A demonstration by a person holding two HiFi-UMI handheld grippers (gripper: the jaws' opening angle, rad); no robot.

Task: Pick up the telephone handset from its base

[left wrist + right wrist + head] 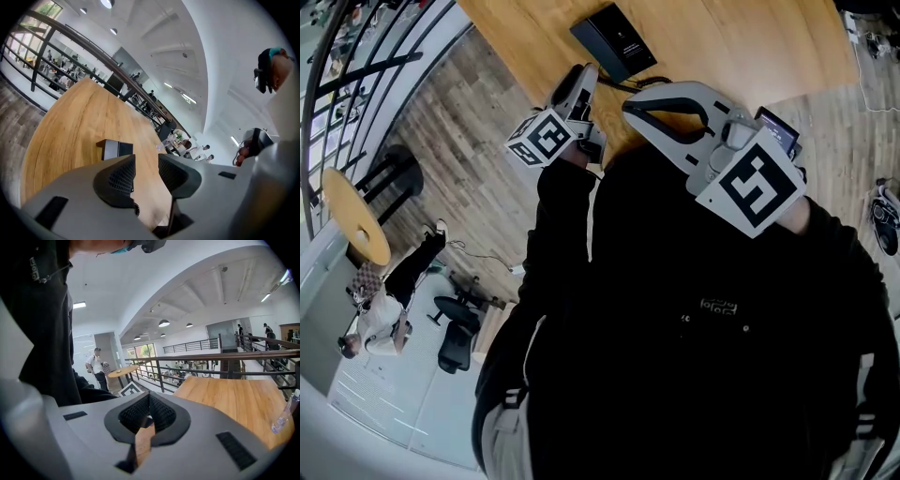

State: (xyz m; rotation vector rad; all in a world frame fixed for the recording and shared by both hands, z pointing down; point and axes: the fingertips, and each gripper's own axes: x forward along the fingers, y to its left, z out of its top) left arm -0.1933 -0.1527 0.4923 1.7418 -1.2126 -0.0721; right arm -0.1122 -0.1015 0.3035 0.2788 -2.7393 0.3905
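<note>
Wooden table (722,47); black box (614,39), print unreadable; left gripper (146,160) jaws apart.

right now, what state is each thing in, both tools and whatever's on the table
left tool: jaws apart, nothing between them
right tool: jaws together, empty
black box: lying flat on the wooden table, clear of both tools

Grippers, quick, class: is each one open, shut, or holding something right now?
Left gripper: open, nothing between its jaws.
Right gripper: shut, holding nothing.
</note>
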